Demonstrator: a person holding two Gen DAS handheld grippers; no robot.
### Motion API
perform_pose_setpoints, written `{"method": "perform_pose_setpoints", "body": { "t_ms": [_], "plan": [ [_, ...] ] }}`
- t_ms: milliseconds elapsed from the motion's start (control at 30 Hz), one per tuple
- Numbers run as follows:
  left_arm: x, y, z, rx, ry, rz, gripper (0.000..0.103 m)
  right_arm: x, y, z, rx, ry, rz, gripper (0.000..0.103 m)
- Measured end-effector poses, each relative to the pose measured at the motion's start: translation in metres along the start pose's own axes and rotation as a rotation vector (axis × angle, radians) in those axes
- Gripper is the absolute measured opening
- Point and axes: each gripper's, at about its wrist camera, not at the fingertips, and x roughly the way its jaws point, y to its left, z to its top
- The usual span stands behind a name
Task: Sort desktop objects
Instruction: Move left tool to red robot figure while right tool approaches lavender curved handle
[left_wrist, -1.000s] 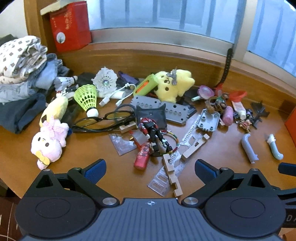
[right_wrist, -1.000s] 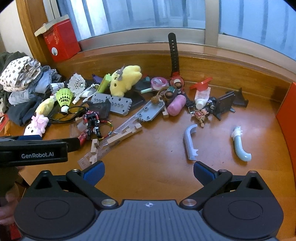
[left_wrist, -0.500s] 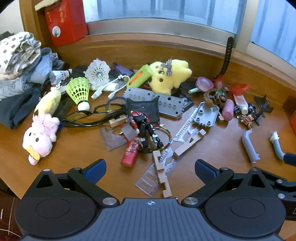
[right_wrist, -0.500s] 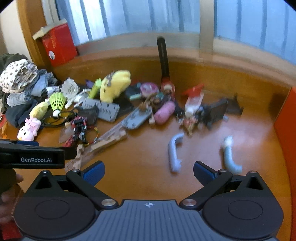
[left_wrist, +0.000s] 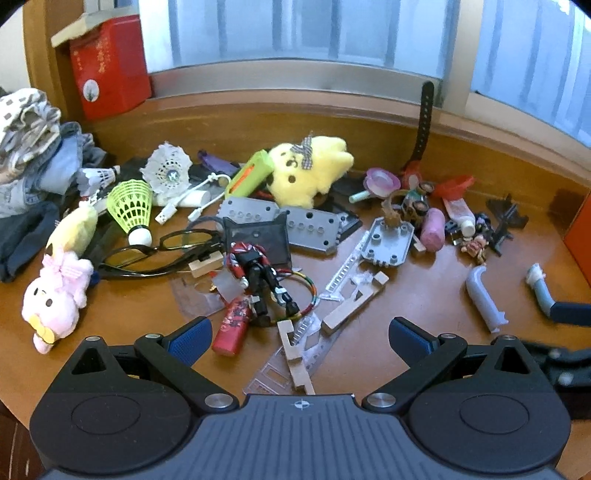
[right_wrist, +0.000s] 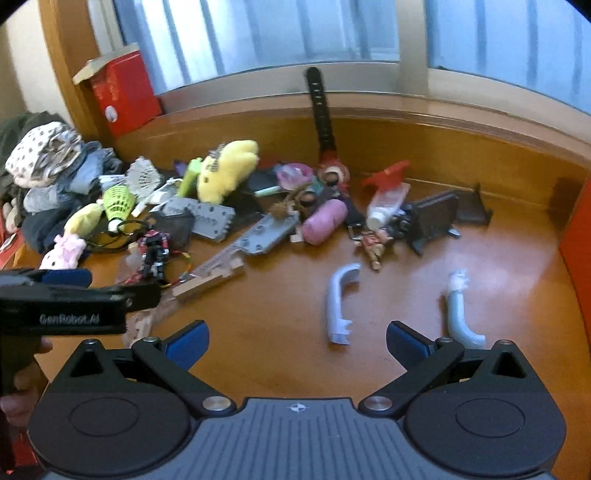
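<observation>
From the left wrist camera, the left gripper (left_wrist: 300, 336) is spread wide, its blue-padded fingers (left_wrist: 190, 338) well apart and holding nothing — they hover above the near edge of the clutter on the wooden desk (left_wrist: 413, 295). Between the fingers lie a pale wooden puzzle piece (left_wrist: 295, 354) on a clear plastic ruler (left_wrist: 280, 369), with a red tube (left_wrist: 233, 326) just beside the left finger. Behind these a red-and-black toy figure (left_wrist: 258, 277) lies on a coloured bangle (left_wrist: 306, 295), near black-framed glasses (left_wrist: 159, 251). A yellow plush (left_wrist: 310, 170) sits at the back, a pink plush (left_wrist: 55, 295) at the far left, and a green shuttlecock (left_wrist: 131, 206) between them. To the right, apart from the pile, lie a grey curved handle (left_wrist: 484, 295) and a light blue curved piece (left_wrist: 541, 288); a dark blue finger tip of the right gripper (left_wrist: 570, 313) touches or just overlaps the latter.

From the right wrist camera, slightly blurred, the right gripper (right_wrist: 295, 341) is likewise fully spread and empty. The grey curved handle (right_wrist: 340, 302) lies between its fingers, untouched; the light blue curved piece (right_wrist: 460, 314) lies just beyond the right finger (right_wrist: 410, 345). The left gripper (right_wrist: 66, 291) shows side-on at the left edge, a hand (right_wrist: 18, 384) on its grip.
</observation>
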Motion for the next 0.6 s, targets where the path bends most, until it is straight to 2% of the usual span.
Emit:
{"method": "perform_pose_setpoints", "body": {
  "t_ms": [167, 367, 467, 533, 600],
  "plan": [
    [0.005, -0.007, -0.004, 0.032, 0.005, 0.042, 0.103, -0.001, -0.011, -0.002, 0.008, -0.029, 0.038, 0.103],
    [0.006, 0.011, 0.0, -0.054, -0.02, 0.061, 0.103, 0.007, -0.008, -0.001, -0.081, -0.089, 0.017, 0.097],
    [0.011, 0.023, 0.005, -0.089, -0.014, 0.074, 0.103, 0.016, -0.004, 0.001, -0.083, -0.076, 0.014, 0.094],
    [0.015, 0.028, 0.009, -0.077, -0.029, 0.078, 0.1, 0.022, -0.003, 0.003, -0.071, -0.062, 0.01, 0.089],
    [0.019, 0.033, 0.012, -0.065, -0.044, 0.082, 0.1, 0.026, -0.002, 0.004, -0.059, -0.054, 0.001, 0.088]
  ]
}}
